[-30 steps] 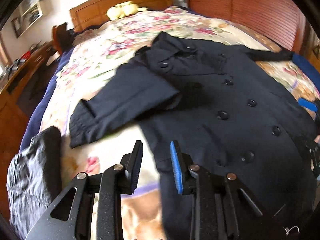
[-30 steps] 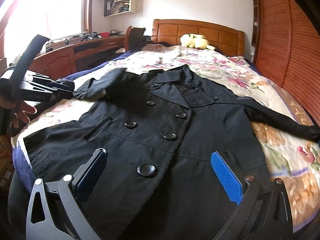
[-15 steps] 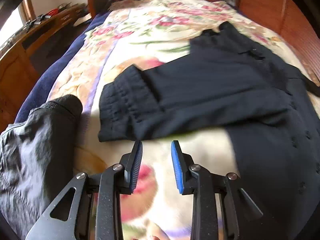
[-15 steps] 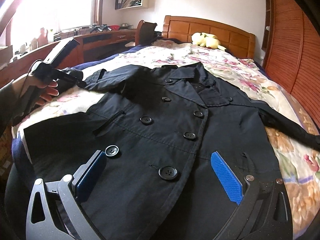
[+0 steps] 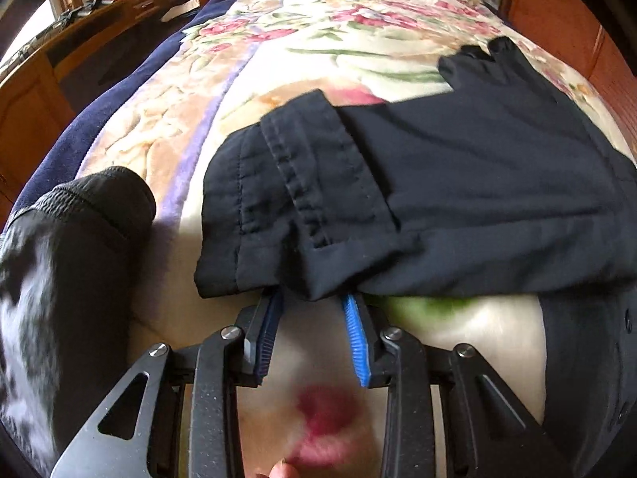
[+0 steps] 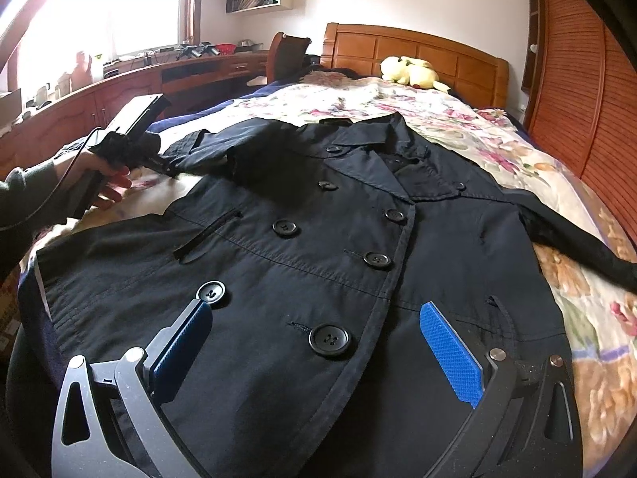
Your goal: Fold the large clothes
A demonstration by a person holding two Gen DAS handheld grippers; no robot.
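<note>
A black double-breasted coat (image 6: 318,247) lies face up and spread on the flowered bedspread (image 6: 469,135). Its left sleeve (image 5: 398,199) stretches sideways, cuff (image 5: 278,215) toward me. My left gripper (image 5: 312,298) is open, its fingertips just under the near edge of the cuff, with cloth between the jaws. It shows from the side in the right wrist view (image 6: 159,165). My right gripper (image 6: 314,310) is wide open and empty, hovering over the coat's lower front near a large button (image 6: 329,339). The right sleeve (image 6: 577,239) trails off to the right.
A grey jacket sleeve (image 5: 67,263) lies at the bed's left edge. A yellow plush toy (image 6: 410,71) sits by the wooden headboard (image 6: 438,51). A wooden desk (image 6: 119,91) runs along the left; slatted wardrobe doors (image 6: 589,91) stand on the right.
My left gripper has swung left off the coat body and moved up to the sleeve cuff, its fingertips now at the cuff's edge. The right gripper has drifted slightly over the coat front.
</note>
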